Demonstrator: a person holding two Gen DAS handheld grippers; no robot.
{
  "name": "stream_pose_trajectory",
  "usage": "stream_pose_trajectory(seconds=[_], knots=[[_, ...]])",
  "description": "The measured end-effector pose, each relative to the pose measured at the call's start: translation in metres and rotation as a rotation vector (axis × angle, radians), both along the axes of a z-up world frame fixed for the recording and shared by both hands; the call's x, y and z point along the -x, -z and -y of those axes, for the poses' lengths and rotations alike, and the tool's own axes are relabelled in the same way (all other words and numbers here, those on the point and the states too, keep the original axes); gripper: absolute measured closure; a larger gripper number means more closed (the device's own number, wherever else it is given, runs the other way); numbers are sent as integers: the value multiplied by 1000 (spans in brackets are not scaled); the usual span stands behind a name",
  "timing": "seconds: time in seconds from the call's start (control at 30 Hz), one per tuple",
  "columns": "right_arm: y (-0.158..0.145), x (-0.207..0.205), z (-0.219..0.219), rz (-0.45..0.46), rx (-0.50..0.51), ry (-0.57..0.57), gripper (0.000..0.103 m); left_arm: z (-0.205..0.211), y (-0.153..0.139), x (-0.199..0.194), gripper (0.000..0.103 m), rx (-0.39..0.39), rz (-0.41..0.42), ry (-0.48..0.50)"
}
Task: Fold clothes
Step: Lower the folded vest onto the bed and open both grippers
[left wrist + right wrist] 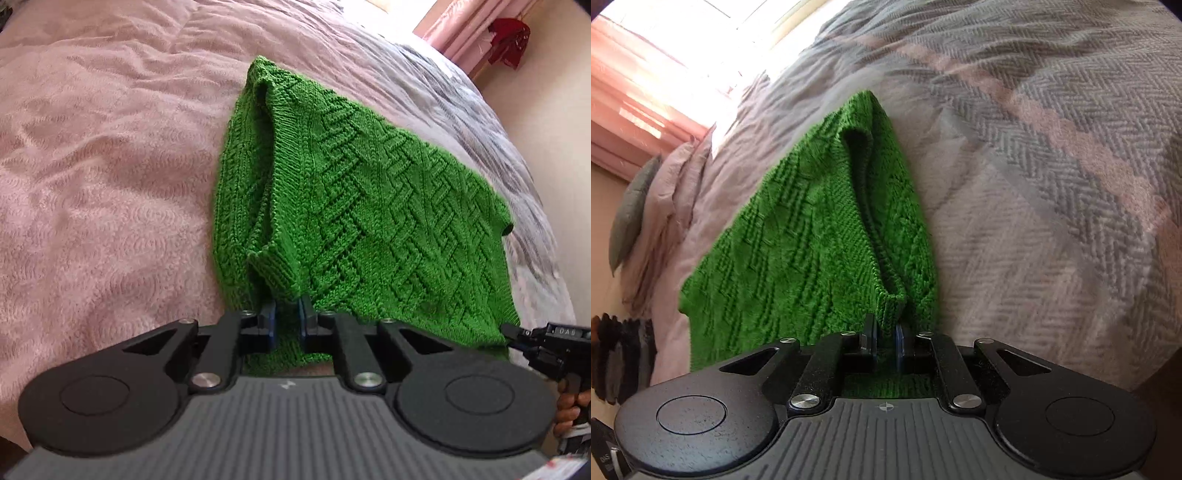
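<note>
A green knitted sweater (369,206) with a zigzag pattern is partly folded, one sleeve laid over its body, on the bed. Its near edge is raised between both grippers. My left gripper (288,319) is shut on the near edge just under the sleeve cuff, with knit between its blue pads. At the right edge of the left wrist view, my right gripper (511,334) pinches the sweater's other near corner. In the right wrist view the sweater (798,251) stretches away to the left, and the right gripper (885,339) is shut on its folded edge.
A pink textured bedspread (92,166) covers the bed on the left; a grey herringbone blanket (1052,184) lies on the right. Pink curtains (635,103) and a bright window stand beyond. A grey pillow (628,214) lies at the bed's far side. A hand (569,410) holds the right gripper.
</note>
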State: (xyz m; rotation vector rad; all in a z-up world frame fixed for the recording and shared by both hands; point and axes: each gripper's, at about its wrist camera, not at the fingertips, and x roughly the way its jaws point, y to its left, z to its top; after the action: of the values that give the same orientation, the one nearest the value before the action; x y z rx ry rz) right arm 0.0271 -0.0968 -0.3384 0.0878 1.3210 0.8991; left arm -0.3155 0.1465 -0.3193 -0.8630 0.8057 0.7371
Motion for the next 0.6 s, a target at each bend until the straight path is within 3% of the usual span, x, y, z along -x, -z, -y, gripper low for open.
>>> stream_pose_trajectory(seconds=[0.07, 0.1, 0.17, 0.27, 0.37, 0.5, 0.57, 0.6], knots=[[-6, -4, -7, -8, 60, -20, 93, -5, -8, 2, 91, 23, -27, 19], [-14, -6, -12, 9, 88, -27, 84, -8, -15, 3, 92, 21, -40, 23], [-37, -8, -21, 125, 137, -31, 70, -17, -34, 7, 90, -17, -60, 22], [-68, -13, -36, 305, 91, -31, 60, -40, -58, -2, 90, -131, -67, 36], [-79, -20, -71, 432, -32, -77, 60, -74, -62, -37, 90, -271, -36, 87], [-50, -22, -132, 631, -100, -198, 60, -110, -41, -86, 90, -444, 14, 147], [-19, -29, -150, 697, -60, -242, 60, -125, -12, -95, 89, -436, -1, 161], [-1, -37, -155, 676, -34, -268, 60, -130, 4, -96, 89, -422, -25, 162]])
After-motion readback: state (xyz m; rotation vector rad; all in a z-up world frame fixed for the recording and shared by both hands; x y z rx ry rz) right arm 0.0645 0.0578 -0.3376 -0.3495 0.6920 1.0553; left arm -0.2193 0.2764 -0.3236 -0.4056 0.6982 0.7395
